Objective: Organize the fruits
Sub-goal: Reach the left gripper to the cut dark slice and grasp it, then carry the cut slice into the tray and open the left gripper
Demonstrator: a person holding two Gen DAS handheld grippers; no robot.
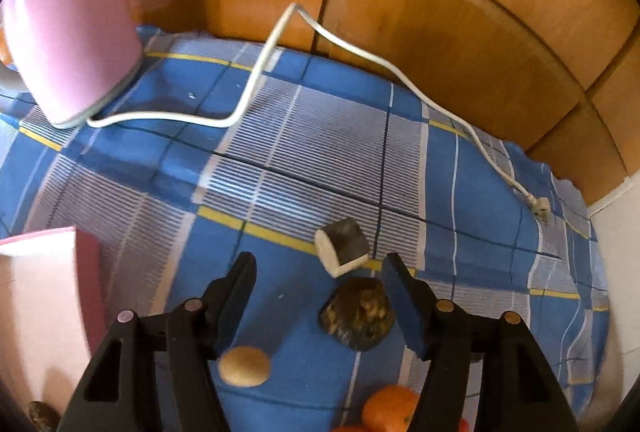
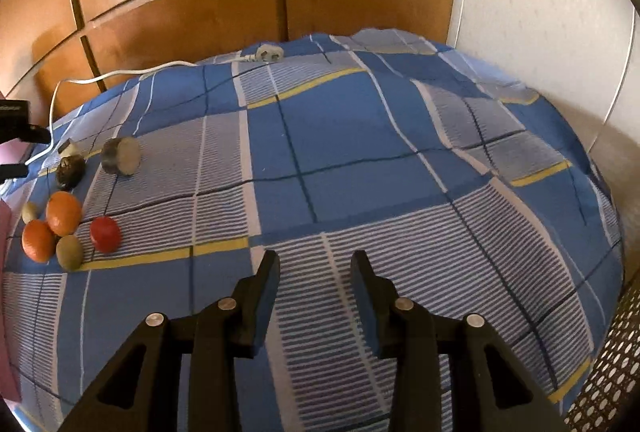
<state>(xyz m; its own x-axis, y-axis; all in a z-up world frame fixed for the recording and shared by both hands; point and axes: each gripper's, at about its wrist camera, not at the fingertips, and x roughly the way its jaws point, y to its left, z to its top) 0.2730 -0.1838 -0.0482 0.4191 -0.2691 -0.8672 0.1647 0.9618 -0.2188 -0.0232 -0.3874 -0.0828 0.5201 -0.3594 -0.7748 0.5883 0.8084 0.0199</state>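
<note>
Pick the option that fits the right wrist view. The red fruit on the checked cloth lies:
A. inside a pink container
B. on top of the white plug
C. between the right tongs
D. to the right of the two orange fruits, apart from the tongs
D: the red fruit sits on the checked cloth just right of the two orange fruits, well left of the empty right tongs.

A bed covered by a blue, white and yellow checked cotton sheet is seen. Laid on it: two round oranges, a red round fruit, a tan oval fruit, a dark cut wedge, a white power cable.
</note>
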